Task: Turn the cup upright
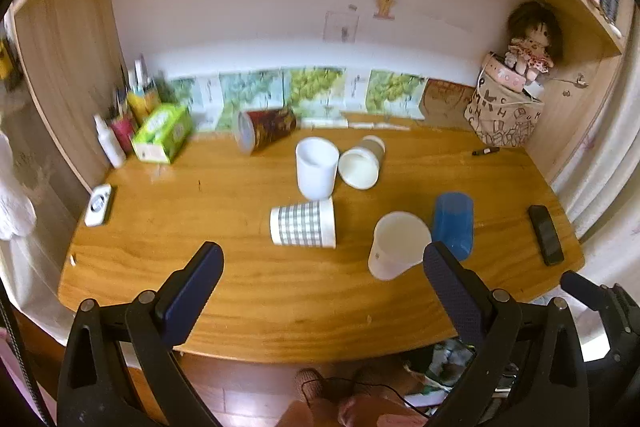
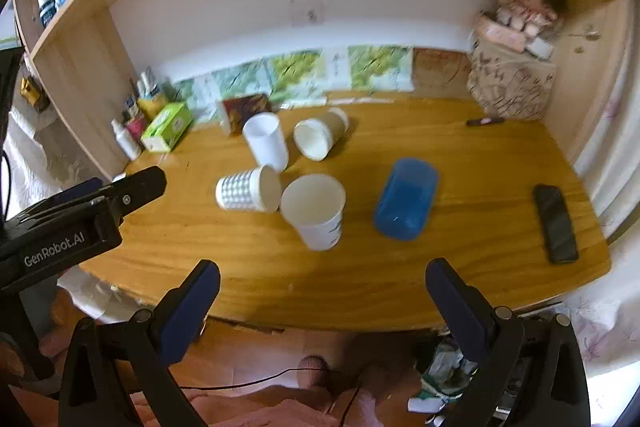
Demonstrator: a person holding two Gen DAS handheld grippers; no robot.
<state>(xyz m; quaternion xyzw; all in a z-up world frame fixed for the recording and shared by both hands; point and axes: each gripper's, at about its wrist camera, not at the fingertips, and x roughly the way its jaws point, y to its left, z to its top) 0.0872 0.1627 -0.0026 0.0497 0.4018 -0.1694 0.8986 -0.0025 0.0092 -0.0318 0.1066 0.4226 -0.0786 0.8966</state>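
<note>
Several cups sit on the wooden desk (image 1: 240, 287). A grey-checked paper cup (image 1: 303, 223) (image 2: 248, 190) lies on its side. A beige paper cup (image 1: 362, 163) (image 2: 320, 137) lies on its side, mouth toward me. A dark red patterned cup (image 1: 266, 129) (image 2: 246, 111) lies on its side at the back. A blue plastic cup (image 1: 454, 219) (image 2: 406, 199) lies tipped over. Two white cups stand upright, one in the middle (image 1: 316, 167) (image 2: 266, 143) and one nearer the front (image 1: 396, 243) (image 2: 316, 209). My left gripper (image 1: 322, 263) is open and empty above the front edge. My right gripper (image 2: 322, 281) is open and empty.
A green tissue box (image 1: 162, 133), a white bottle (image 1: 109, 141) and a pen holder stand at the back left. A patterned bag with a doll (image 1: 506, 111) stands at the back right. A black phone (image 1: 546, 235) and a pen (image 1: 486, 151) lie at the right.
</note>
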